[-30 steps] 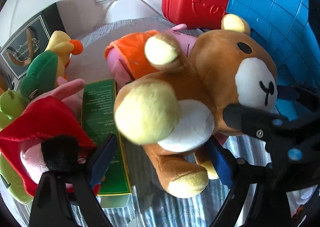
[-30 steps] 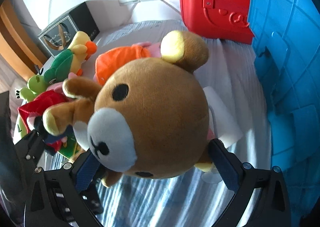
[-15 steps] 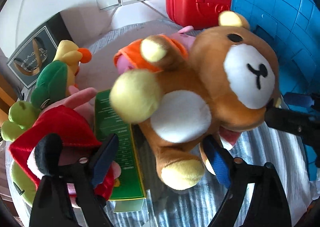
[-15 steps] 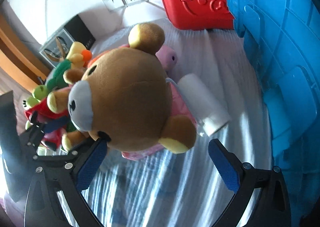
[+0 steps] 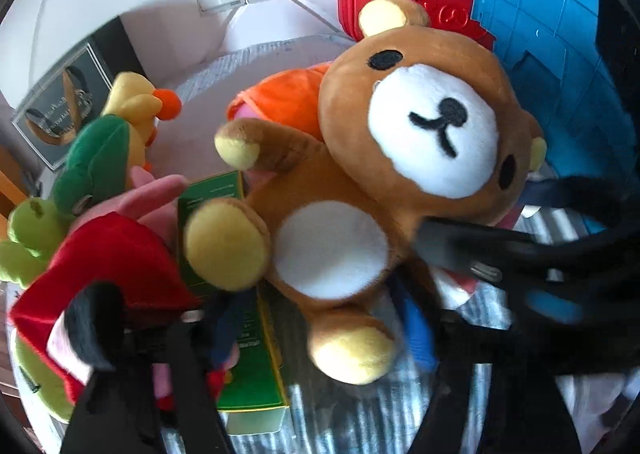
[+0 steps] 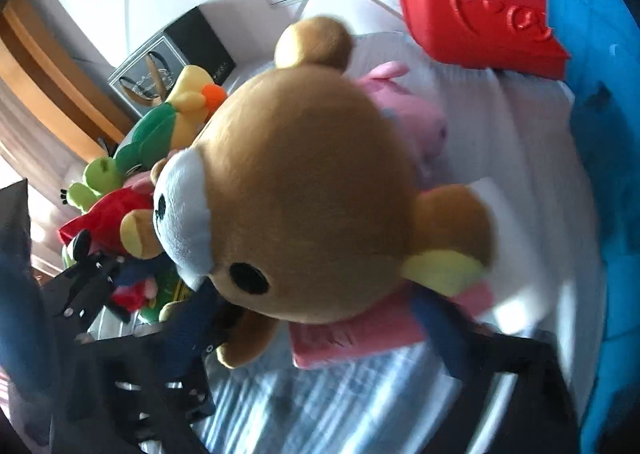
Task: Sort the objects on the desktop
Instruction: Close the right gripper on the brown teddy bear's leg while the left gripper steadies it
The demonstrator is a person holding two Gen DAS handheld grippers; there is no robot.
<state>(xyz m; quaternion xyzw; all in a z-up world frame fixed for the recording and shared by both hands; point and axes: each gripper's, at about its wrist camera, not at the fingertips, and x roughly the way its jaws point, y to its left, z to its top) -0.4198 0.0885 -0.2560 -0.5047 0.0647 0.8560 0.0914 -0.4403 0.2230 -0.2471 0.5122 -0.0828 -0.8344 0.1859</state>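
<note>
Brown teddy bear [image 6: 312, 189] hangs clenched in the right tool [image 6: 320, 318]; left tool [image 5: 316, 314] stands released. Duck [image 5: 132, 109], green box [image 5: 240, 294] and other toys remain unsorted on the counter [image 6: 360, 394].

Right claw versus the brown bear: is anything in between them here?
Nothing visible does. The brown bear sits with its head directly between the fingers of the right claw. The pink plush lies behind the bear, not in between.
</note>
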